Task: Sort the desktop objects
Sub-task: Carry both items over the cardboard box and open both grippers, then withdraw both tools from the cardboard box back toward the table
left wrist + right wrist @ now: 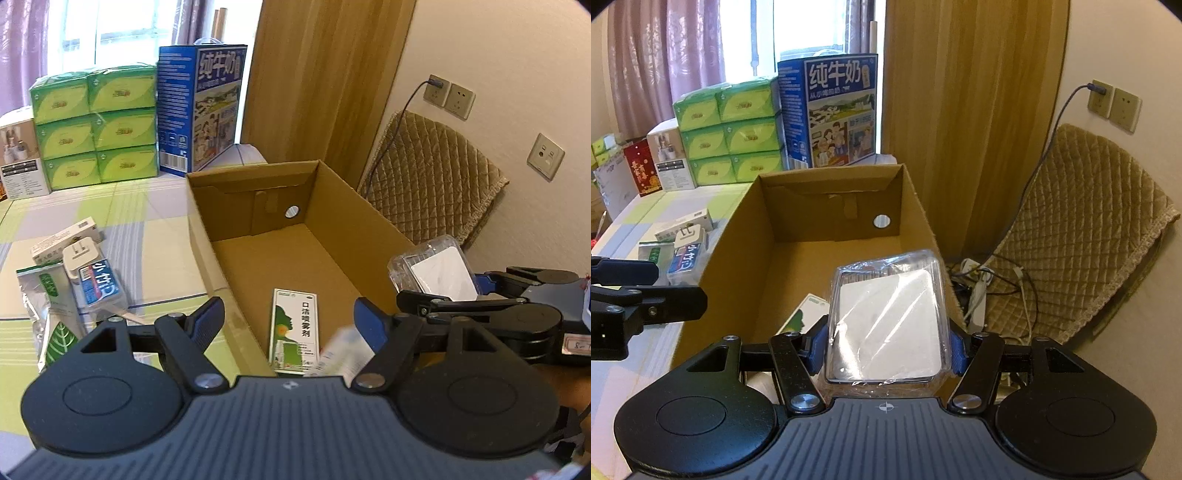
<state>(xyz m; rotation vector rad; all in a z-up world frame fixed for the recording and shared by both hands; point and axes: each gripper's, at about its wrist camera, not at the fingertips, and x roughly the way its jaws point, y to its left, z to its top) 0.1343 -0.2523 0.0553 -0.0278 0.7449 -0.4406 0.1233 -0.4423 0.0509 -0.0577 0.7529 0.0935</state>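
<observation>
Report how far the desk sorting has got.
Done: a green-and-white spray carton and a white item beside it already lie in the cardboard box. In hand: the right tongs grip a clear plastic case over the box; the left tongs are open and empty. Left: the charger plug, blue pack and sachets on the tablecloth.

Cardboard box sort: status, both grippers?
Left gripper open, empty, over the cardboard box. Right gripper shut on clear plastic case, above the box. Green spray box already inside. Drop path clear.
</observation>
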